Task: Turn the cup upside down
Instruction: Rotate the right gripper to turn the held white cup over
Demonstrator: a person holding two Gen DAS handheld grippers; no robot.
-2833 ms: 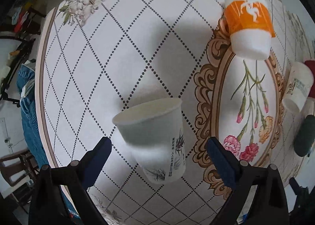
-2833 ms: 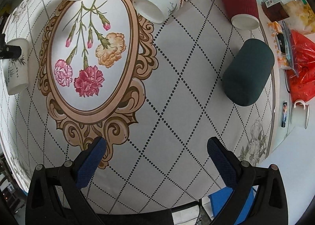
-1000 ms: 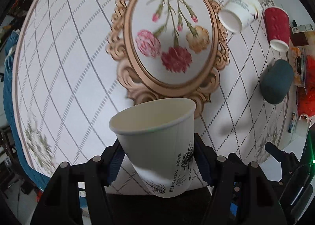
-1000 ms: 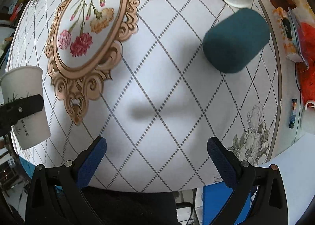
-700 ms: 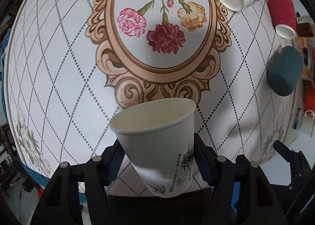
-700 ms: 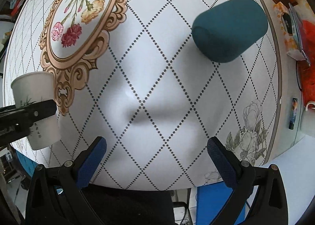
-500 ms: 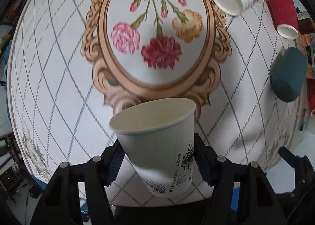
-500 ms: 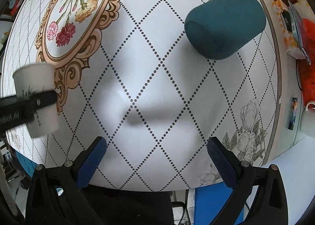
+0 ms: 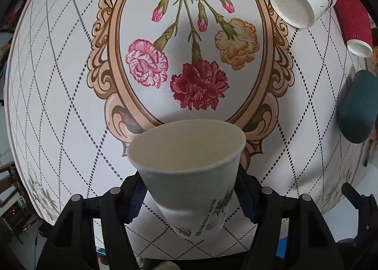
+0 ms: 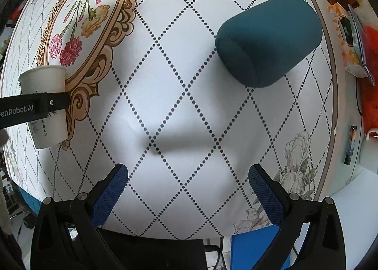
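Round and covered in a white cloth with dotted diamond lines, the table [image 9: 70, 95] carries a printed oval frame of carnations [image 9: 189, 57] at its middle. At the far left of the right wrist view, the paper cup [image 10: 46, 106] is seen from the side, mouth up, with one black finger [image 10: 30, 110] of the left gripper crossing its wall. From the left wrist view that cup [image 9: 189, 166] fills the foreground, its open mouth facing the camera and tilted toward the table, white with a dark ink plant and lettering on its side. The left gripper [image 9: 189, 194] is clamped on it, blue pads pressed to both sides, holding it off the cloth just in front of the frame's lower scroll. Further right lie a white printed cup [image 9: 302, 2] on its side, then a ribbed red cup [image 9: 354, 26], also tipped over. Near the table's right edge a dark teal cup [image 10: 269, 40] lies on its side. The right gripper [image 10: 187, 187] hangs over bare cloth with its jaws spread wide, grasping nothing.
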